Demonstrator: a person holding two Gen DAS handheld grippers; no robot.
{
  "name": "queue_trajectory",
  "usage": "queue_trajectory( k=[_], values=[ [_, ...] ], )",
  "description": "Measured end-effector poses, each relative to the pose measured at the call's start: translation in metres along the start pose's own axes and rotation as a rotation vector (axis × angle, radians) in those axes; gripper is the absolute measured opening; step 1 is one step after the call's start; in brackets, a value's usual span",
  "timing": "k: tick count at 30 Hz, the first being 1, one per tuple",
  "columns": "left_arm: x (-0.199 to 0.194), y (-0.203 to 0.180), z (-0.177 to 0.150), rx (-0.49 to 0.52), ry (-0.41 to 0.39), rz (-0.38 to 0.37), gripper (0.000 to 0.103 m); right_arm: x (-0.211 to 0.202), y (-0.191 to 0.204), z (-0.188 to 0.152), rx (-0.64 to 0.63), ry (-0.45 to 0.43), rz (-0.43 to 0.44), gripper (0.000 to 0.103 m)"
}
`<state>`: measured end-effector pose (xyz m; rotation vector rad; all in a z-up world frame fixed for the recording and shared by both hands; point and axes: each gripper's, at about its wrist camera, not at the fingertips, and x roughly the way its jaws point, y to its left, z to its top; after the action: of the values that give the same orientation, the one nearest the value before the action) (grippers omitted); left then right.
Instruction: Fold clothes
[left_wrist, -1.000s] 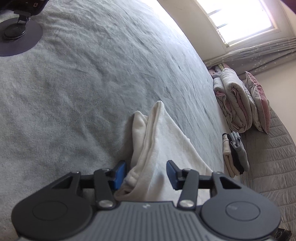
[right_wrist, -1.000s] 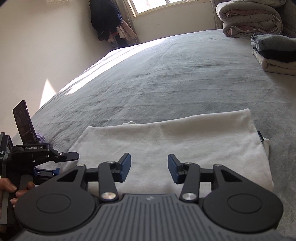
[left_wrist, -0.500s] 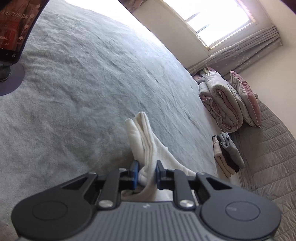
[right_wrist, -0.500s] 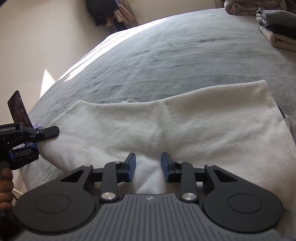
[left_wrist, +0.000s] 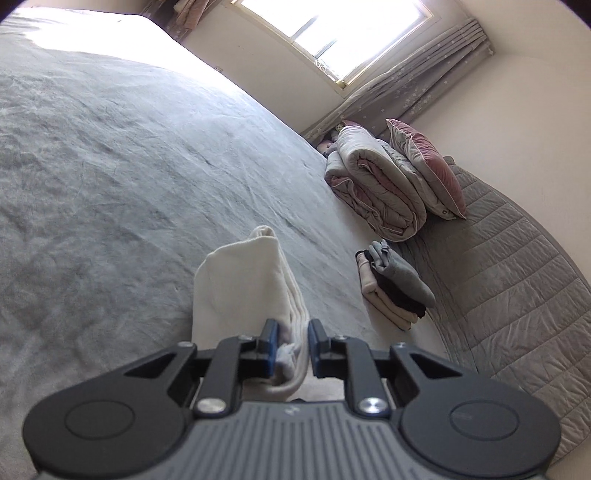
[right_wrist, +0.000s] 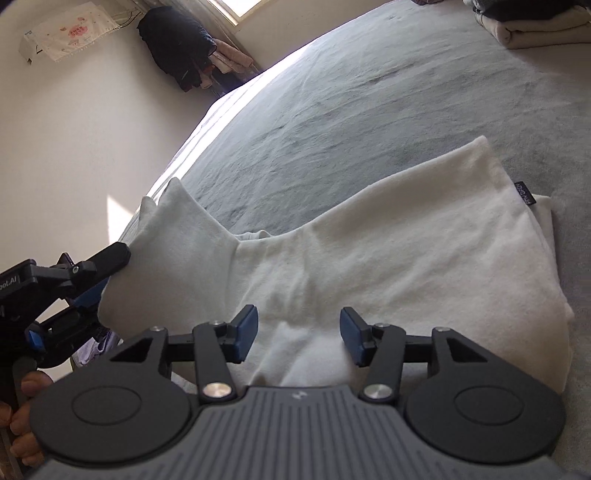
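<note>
- The left gripper (left_wrist: 290, 341) is clamped narrow on the bunched edge of a white garment (right_wrist: 388, 254), lifting that end off the grey bed (right_wrist: 369, 92).
- The right gripper (right_wrist: 298, 334) is opening; cloth lies between its jaws, unpinched.
- Light, soft and limp, it will probably sag, so grip stacked layers at corners.
- Folded clothes (left_wrist: 391, 286) lie beyond.

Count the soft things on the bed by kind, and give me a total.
White garment being folded: 1
Stack of folded clothes: 1
Rolled quilts: 1
Pink pillow: 1
Total: 4
</note>
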<state>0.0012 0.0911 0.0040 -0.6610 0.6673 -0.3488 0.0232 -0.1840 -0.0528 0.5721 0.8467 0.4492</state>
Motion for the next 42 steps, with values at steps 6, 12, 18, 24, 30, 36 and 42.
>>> queue_trajectory(
  k=[6,12,18,24,30,36,42],
  values=[
    [0.046,-0.017,-0.021,-0.032,0.144,-0.104,0.002,-0.022,-0.032,0.007,0.170,-0.039,0.069,0.055],
    [0.058,-0.024,-0.033,-0.019,0.203,-0.132,0.003,-0.033,-0.044,0.007,0.240,-0.054,0.064,0.055],
    [0.024,-0.023,-0.017,0.104,0.071,-0.041,0.044,-0.029,-0.033,0.008,0.193,-0.043,0.049,0.060],
    [0.006,0.025,0.001,0.016,0.057,0.101,0.053,-0.023,-0.030,0.010,0.179,-0.037,0.043,0.063],
    [-0.010,0.058,0.009,-0.004,0.043,0.237,0.066,-0.022,-0.030,0.010,0.176,-0.037,0.039,0.067],
    [-0.019,0.085,0.013,-0.015,0.050,0.336,0.074,-0.017,-0.026,0.012,0.163,-0.034,0.039,0.067],
    [-0.013,0.110,0.007,-0.116,0.127,0.315,0.067,-0.009,-0.019,0.012,0.151,-0.027,0.043,0.067]
  ],
)
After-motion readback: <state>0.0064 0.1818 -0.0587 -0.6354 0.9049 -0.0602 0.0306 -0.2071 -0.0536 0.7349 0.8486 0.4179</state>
